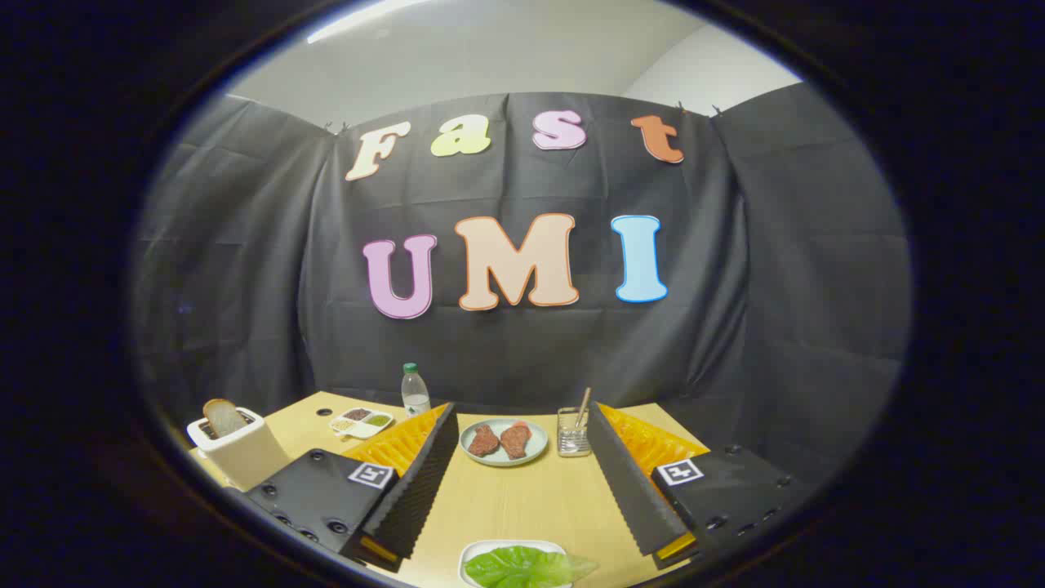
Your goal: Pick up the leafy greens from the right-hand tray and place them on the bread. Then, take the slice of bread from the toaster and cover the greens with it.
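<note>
Your claw (pixel 522 498) is spread wide and empty; the leafy greens (pixel 526 567) lie in their white tray (pixel 473 554) just below and between its fingers, long axis crosswise.

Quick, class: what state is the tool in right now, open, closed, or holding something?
Tool: open, fingers spread wide and holding nothing; the leafy greens lie in their tray between the fingers, untouched.

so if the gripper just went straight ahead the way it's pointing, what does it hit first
Probably the round plate holding two pieces of meat, which lies just ahead between the open fingers. The gripper looks raised above the table, so it may pass over the plate toward the wall; depth is unclear.
</note>
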Available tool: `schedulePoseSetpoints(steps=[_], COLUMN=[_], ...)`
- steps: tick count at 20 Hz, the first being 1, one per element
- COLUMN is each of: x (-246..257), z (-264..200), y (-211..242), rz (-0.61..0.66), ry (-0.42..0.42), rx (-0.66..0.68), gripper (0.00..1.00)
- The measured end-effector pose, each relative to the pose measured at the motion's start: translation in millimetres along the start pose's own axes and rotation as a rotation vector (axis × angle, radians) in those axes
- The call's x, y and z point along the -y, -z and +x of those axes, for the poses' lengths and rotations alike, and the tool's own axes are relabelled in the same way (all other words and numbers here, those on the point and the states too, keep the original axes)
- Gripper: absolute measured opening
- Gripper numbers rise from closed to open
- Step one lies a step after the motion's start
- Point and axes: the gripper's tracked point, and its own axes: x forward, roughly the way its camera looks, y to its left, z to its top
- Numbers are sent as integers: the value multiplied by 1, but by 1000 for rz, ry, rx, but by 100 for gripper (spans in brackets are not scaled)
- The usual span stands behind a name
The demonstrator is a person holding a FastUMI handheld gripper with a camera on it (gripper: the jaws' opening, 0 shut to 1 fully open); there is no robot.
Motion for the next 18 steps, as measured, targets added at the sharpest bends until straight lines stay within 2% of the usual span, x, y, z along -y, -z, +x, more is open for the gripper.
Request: schedulePoseSetpoints(steps=[10,18], x=[24,60], z=[-15,-17], y=[19,49], rz=[32,11], ry=[78,95], rx=[-72,-165], gripper=[100,100])
